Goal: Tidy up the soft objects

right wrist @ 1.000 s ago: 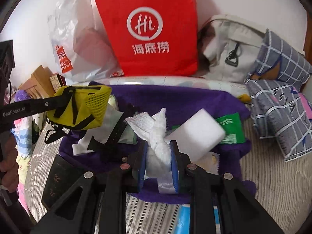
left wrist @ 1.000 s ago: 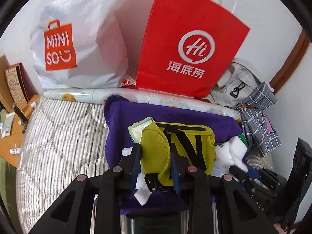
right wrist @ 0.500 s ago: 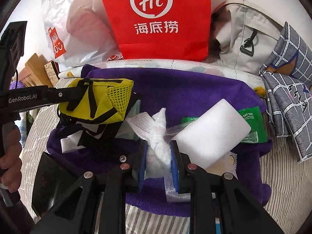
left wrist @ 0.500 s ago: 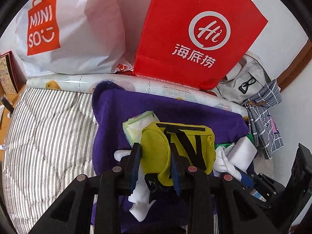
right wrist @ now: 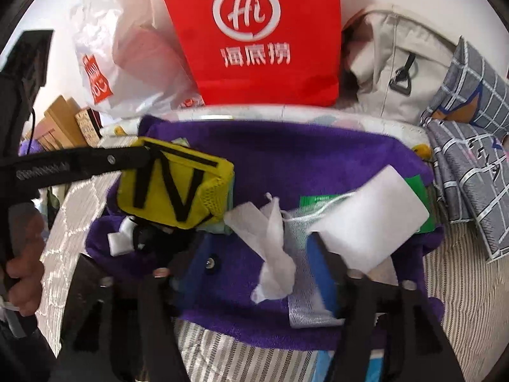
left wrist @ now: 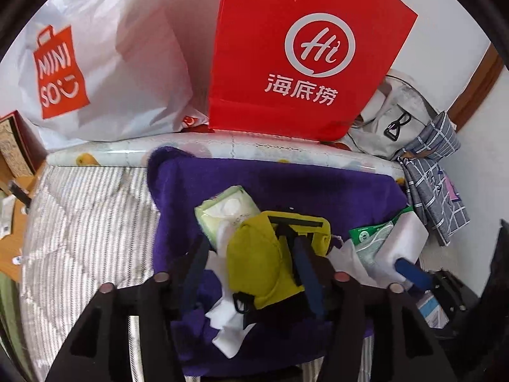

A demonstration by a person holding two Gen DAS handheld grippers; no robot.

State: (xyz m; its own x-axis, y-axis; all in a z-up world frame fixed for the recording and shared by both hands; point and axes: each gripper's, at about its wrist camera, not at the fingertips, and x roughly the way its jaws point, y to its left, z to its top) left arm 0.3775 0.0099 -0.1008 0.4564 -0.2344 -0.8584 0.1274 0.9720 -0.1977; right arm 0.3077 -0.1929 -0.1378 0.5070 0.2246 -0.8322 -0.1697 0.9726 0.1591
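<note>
A yellow pouch (left wrist: 270, 261) with black straps lies between the fingers of my left gripper (left wrist: 251, 264), whose jaws are opening. Its left pad stands clear of the pouch, and its right pad is still against it. The right wrist view shows the same pouch (right wrist: 175, 191) resting on a purple towel (right wrist: 318, 152). My right gripper (right wrist: 259, 267) is opening too, and a crumpled white cloth (right wrist: 273, 245) lies loose on the towel between its pads. A white sponge block (right wrist: 372, 219), a green packet (right wrist: 421, 187) and a wipes pack (left wrist: 226, 210) also sit on the towel.
Against the wall behind the towel stand a red paper bag (left wrist: 302, 54) and a white plastic shopping bag (left wrist: 105, 57). A grey backpack (right wrist: 397, 63) and checked cloth (right wrist: 470, 165) lie at the right. Striped bedding (left wrist: 89, 222) spreads left. A hand (right wrist: 22, 264) holds the left gripper's handle.
Both grippers have opened. The left has let go of the yellow pouch and the right has let go of the white cloth. Both things now rest on the purple towel.
</note>
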